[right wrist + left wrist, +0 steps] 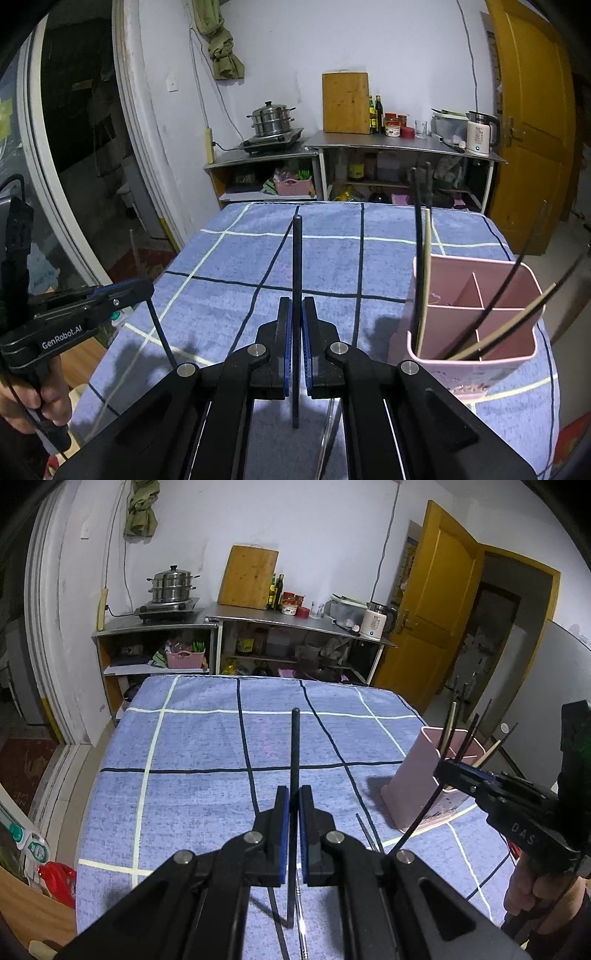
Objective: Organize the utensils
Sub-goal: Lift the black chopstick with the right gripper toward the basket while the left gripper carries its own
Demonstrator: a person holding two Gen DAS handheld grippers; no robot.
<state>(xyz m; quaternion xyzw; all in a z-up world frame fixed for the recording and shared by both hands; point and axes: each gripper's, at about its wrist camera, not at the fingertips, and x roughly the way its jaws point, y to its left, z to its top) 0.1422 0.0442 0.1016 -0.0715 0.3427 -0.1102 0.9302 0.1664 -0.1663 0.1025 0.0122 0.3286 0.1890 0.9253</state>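
My left gripper (294, 794) is shut on a black chopstick (295, 746) that points forward over the blue checked cloth (207, 746). My right gripper (297, 306) is shut on another black chopstick (297, 258). The pink divided utensil holder (476, 328) stands to the right of my right gripper and holds several black and pale chopsticks. In the left wrist view the holder (424, 775) is at the right, with my right gripper (448, 770) just in front of it. My left gripper (144, 288) shows at the left of the right wrist view.
More loose chopsticks (367, 830) lie on the cloth near the holder. Beyond the table's far edge stand metal shelves (236, 620) with a steamer pot (173, 585), a cutting board (247, 578), bottles and a kettle (376, 622). A yellow door (436, 609) is at the right.
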